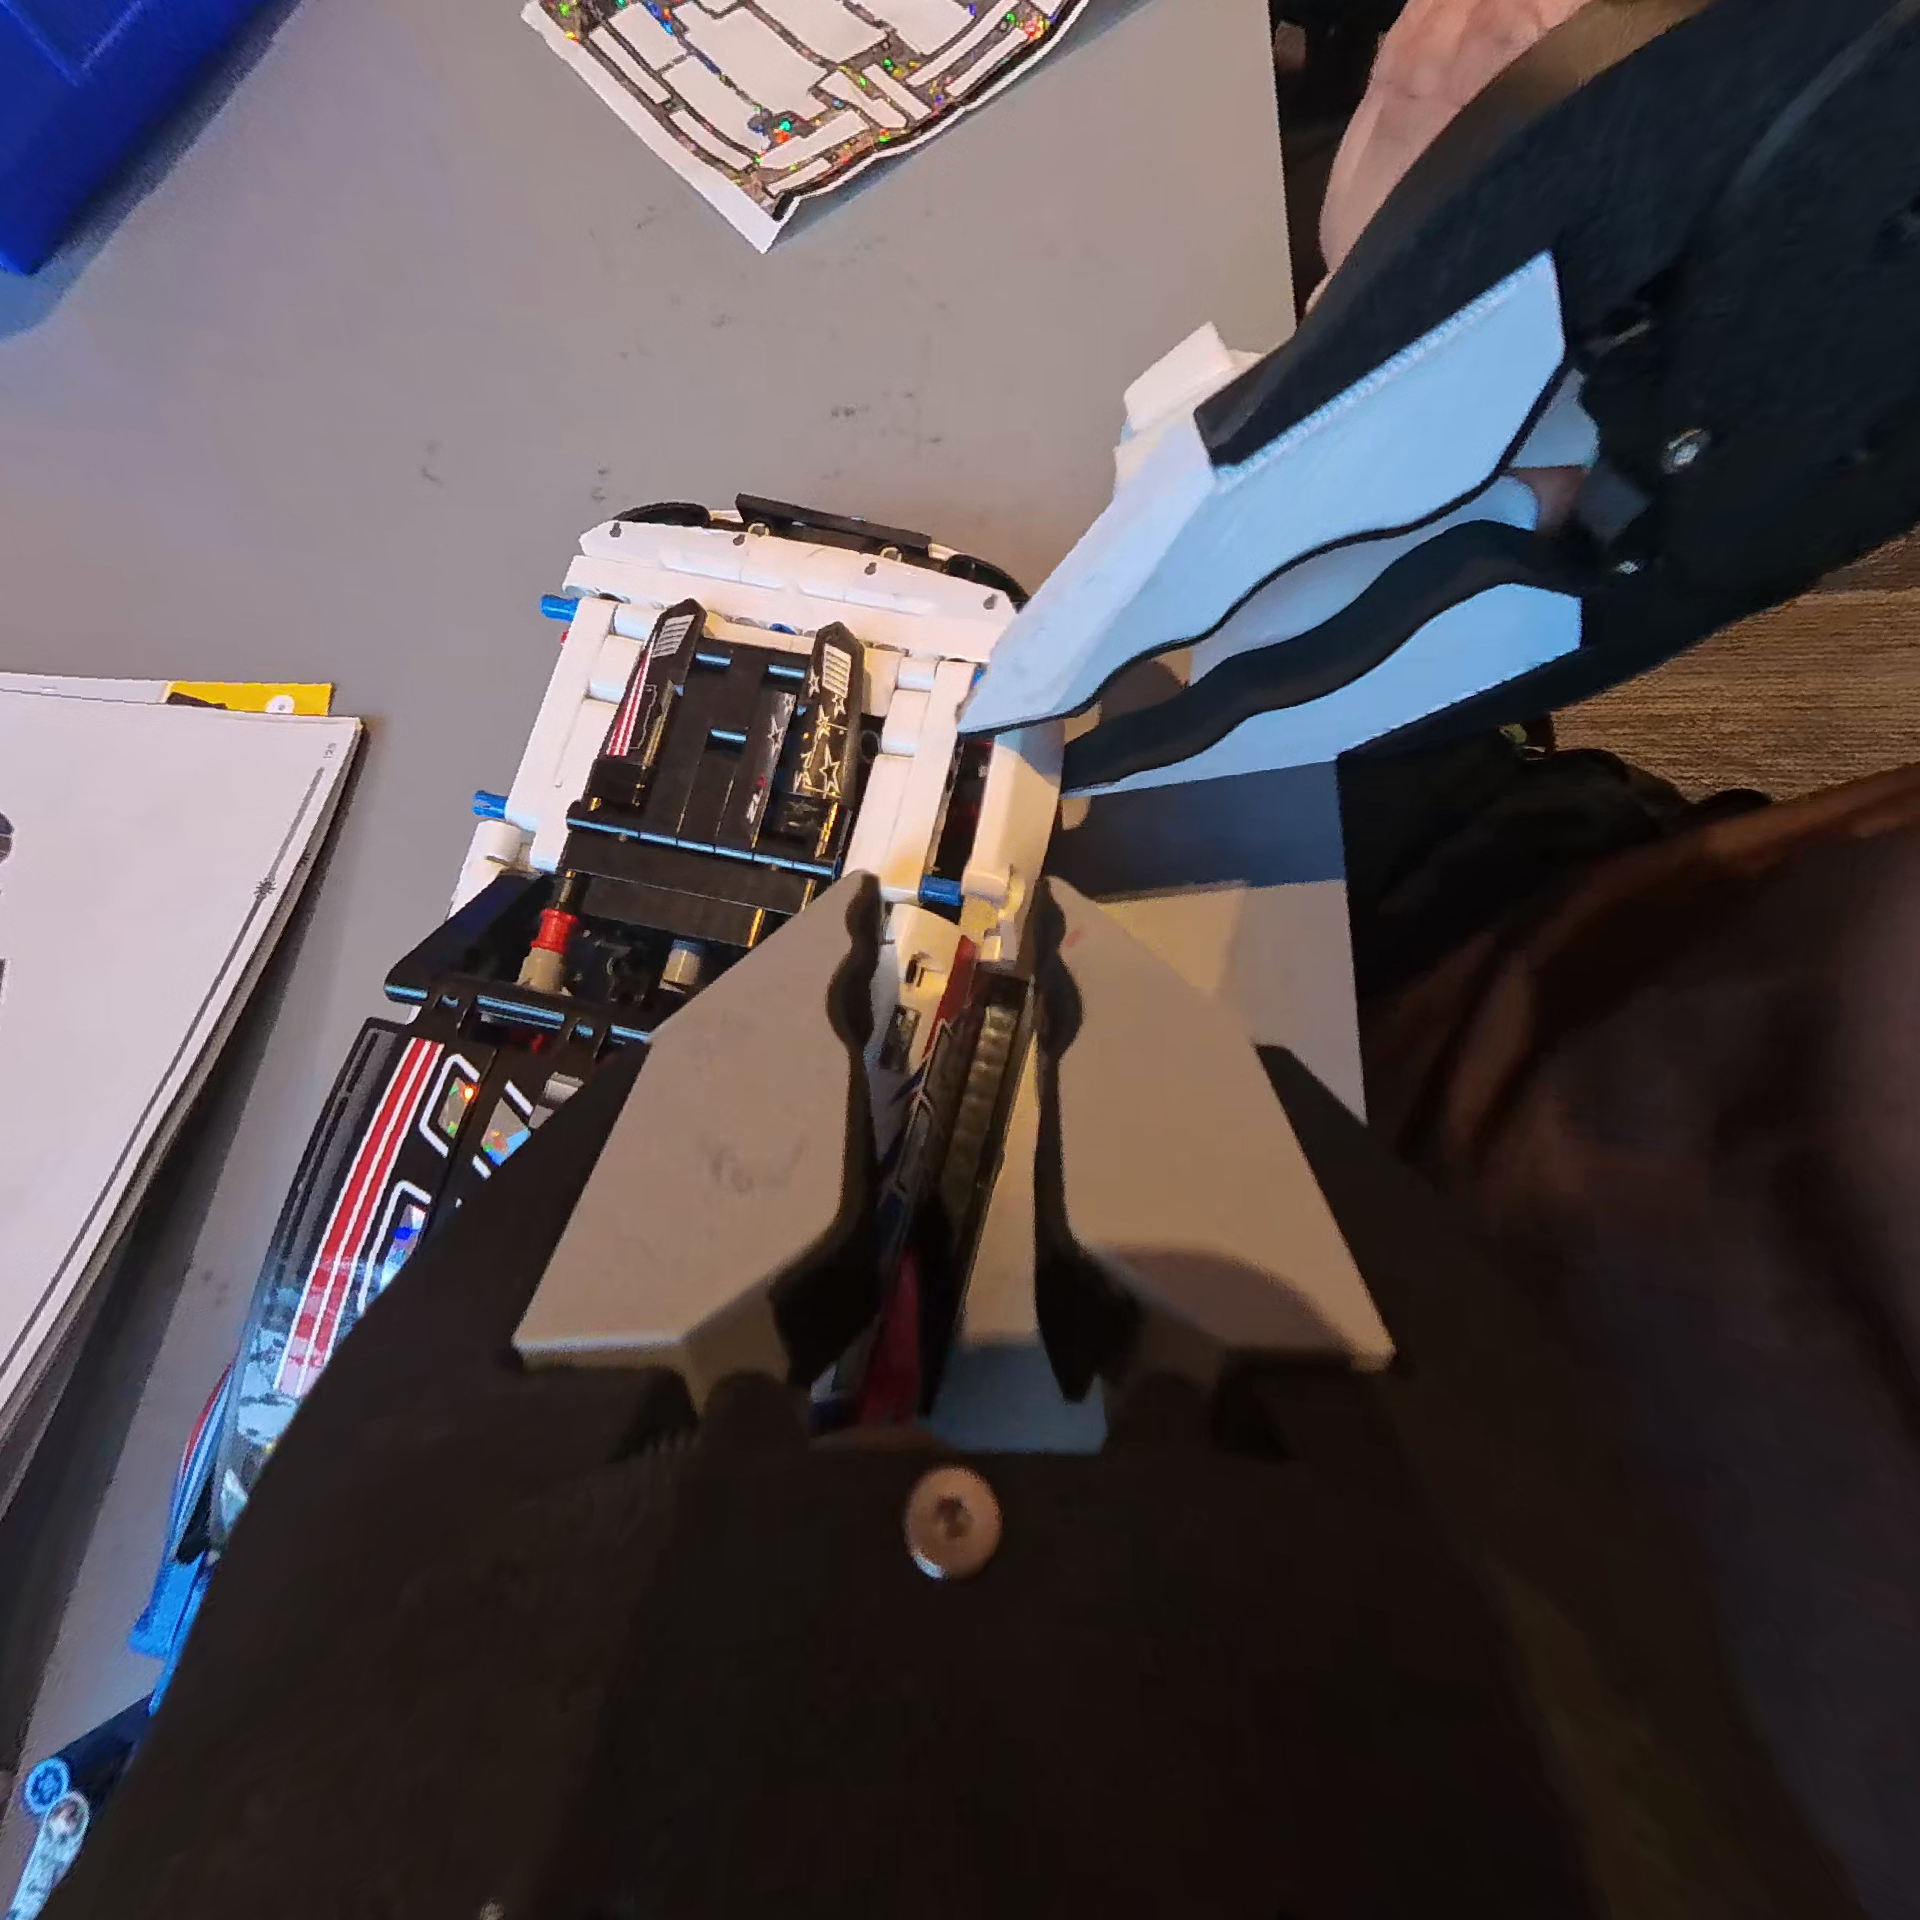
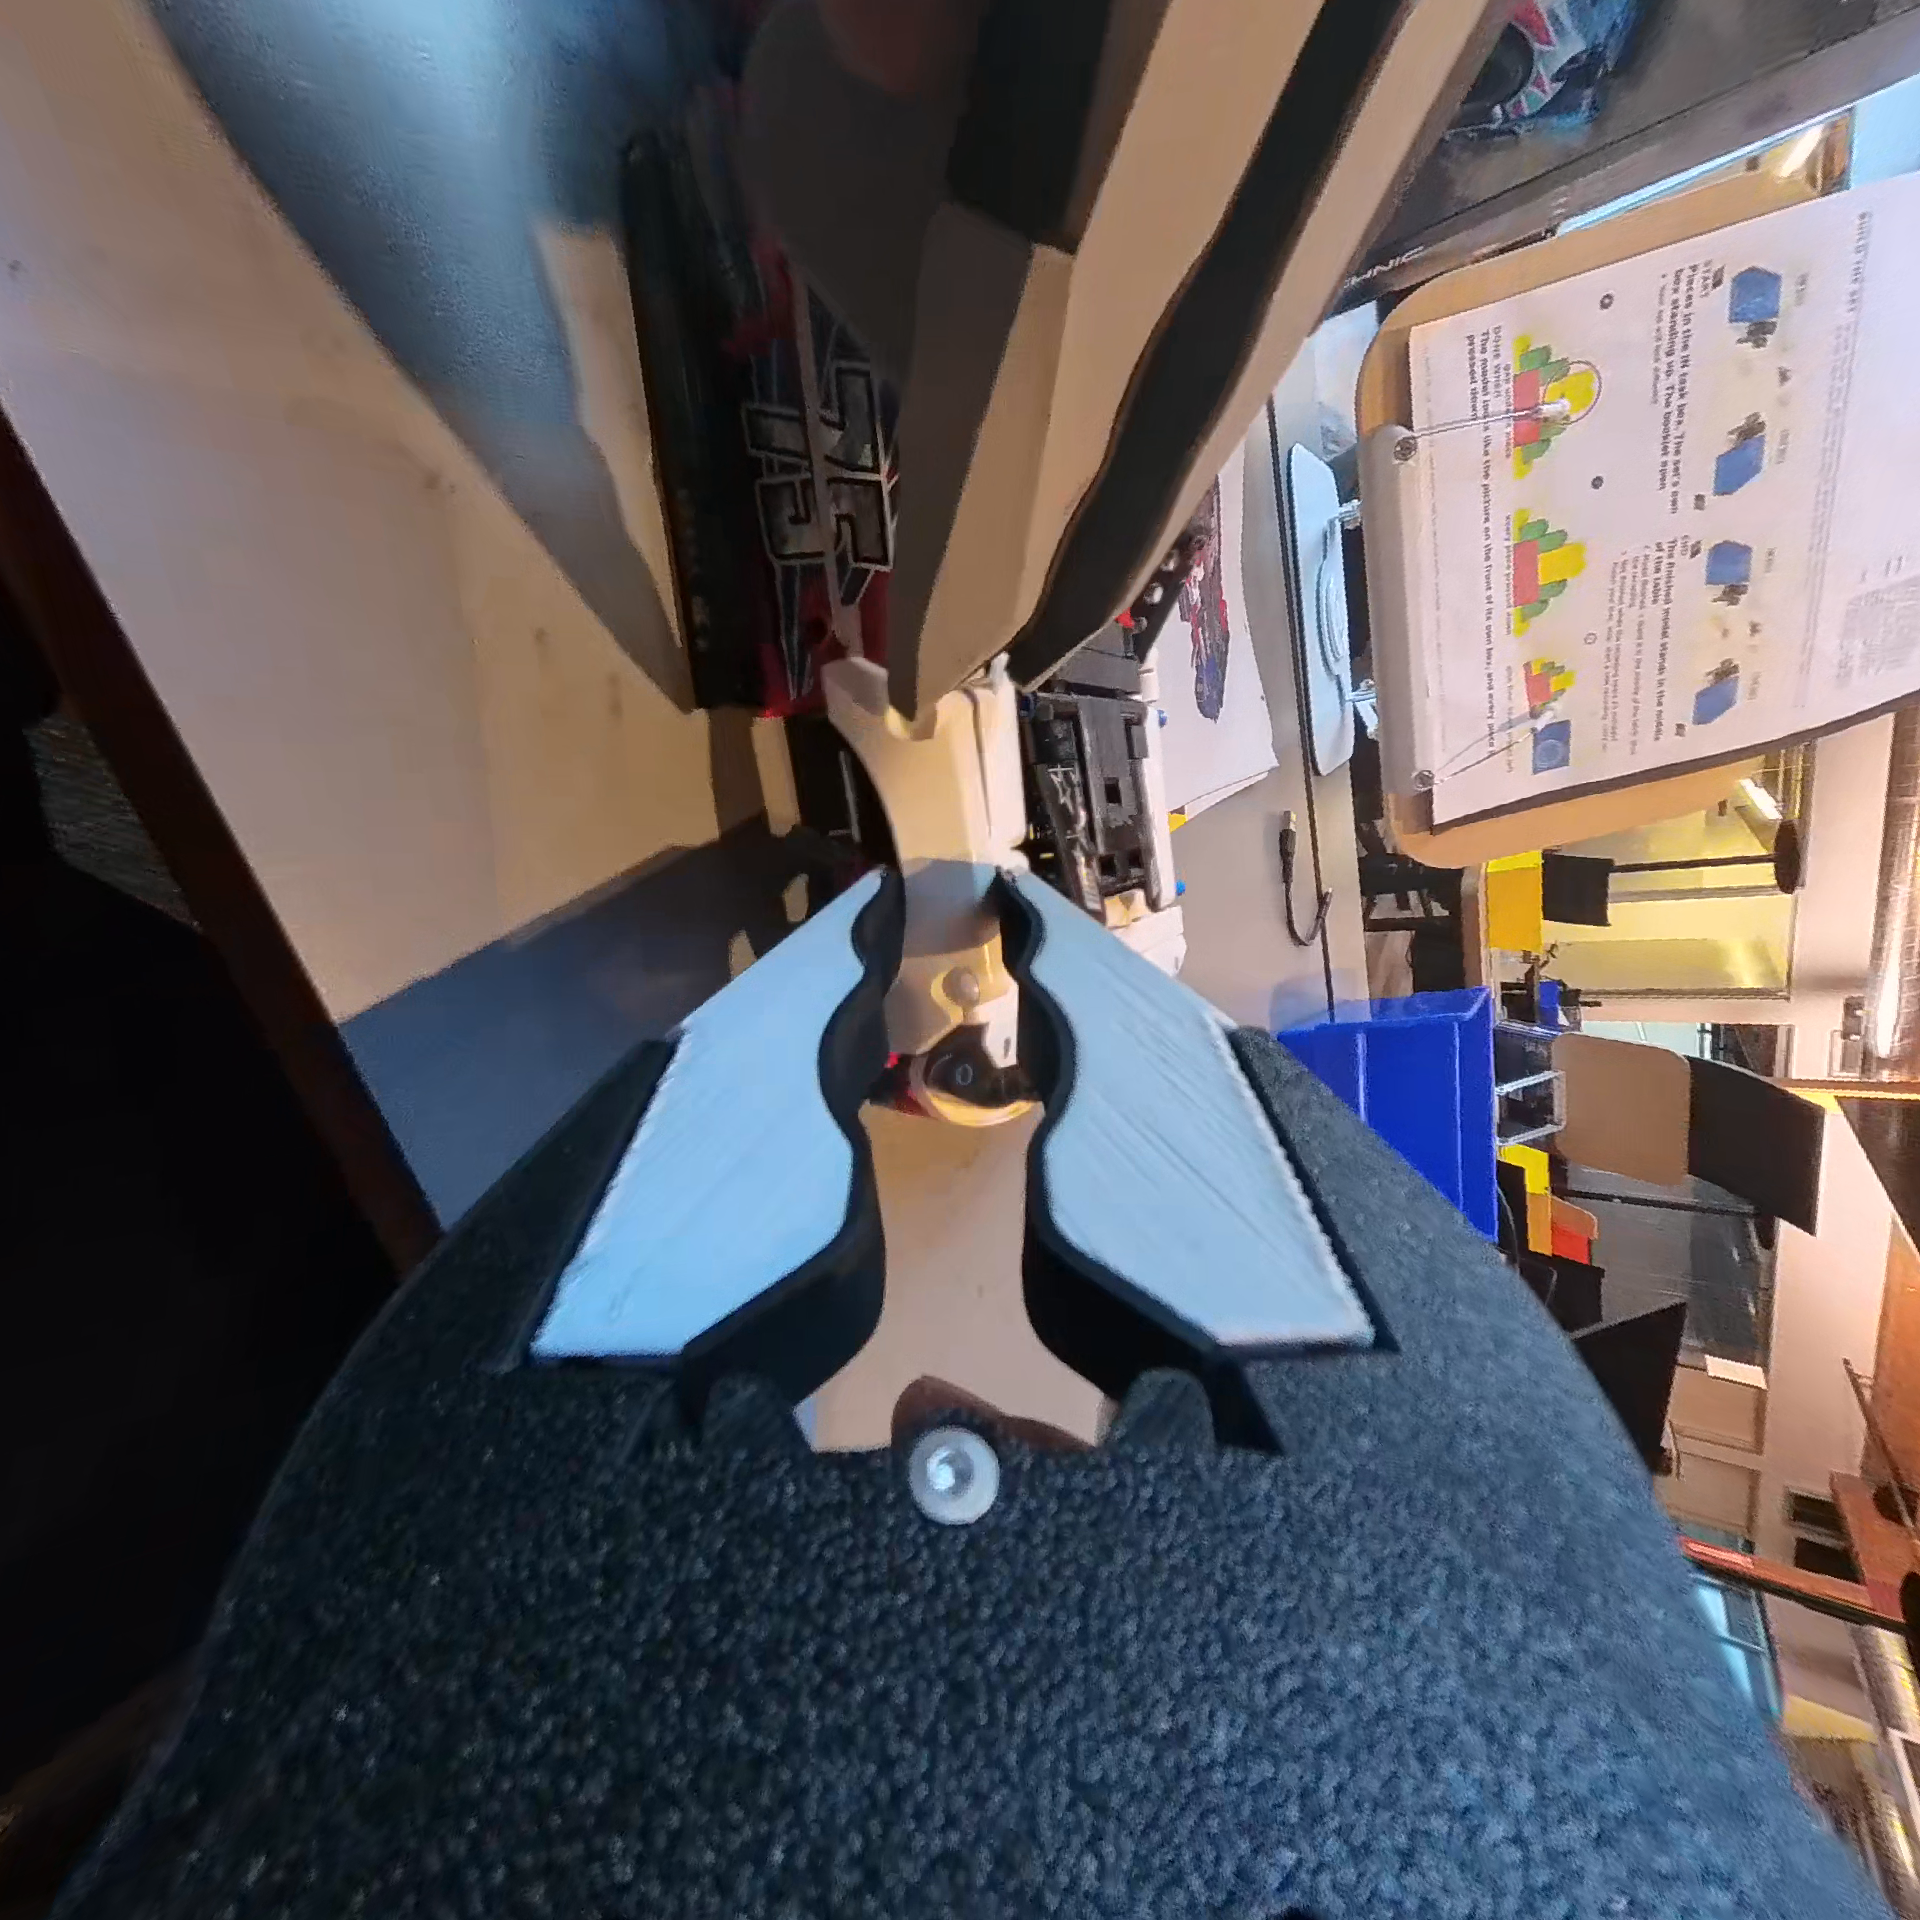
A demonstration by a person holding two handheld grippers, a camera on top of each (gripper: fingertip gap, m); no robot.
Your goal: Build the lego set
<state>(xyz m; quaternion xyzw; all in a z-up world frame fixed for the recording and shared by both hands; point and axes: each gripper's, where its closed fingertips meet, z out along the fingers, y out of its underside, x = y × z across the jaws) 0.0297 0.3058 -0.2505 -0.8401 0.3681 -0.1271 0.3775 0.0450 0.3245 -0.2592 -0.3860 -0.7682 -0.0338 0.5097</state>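
The lego car (image 1: pixel 717 748), white with a black roof and striped decals, lies on the grey table (image 1: pixel 416 395). My left gripper (image 1: pixel 956 894) is shut on the car's right side wall, which runs between its grey fingers. My right gripper (image 1: pixel 1023 748) comes in from the upper right, its tips at the car's white right rear side. In the right wrist view my right gripper (image 2: pixel 943 883) is closed on a white part of the car (image 2: pixel 935 790). The left gripper (image 2: pixel 966 686) hangs just beyond it, over the black decal side (image 2: pixel 821 499).
An open instruction booklet (image 1: pixel 135 935) lies left of the car. A sticker sheet (image 1: pixel 800 83) and a blue bin (image 1: pixel 94 104) are at the far side. The table edge (image 1: pixel 1288 260) runs close to the car's right. A printed sheet on a board (image 2: pixel 1662 499) stands behind.
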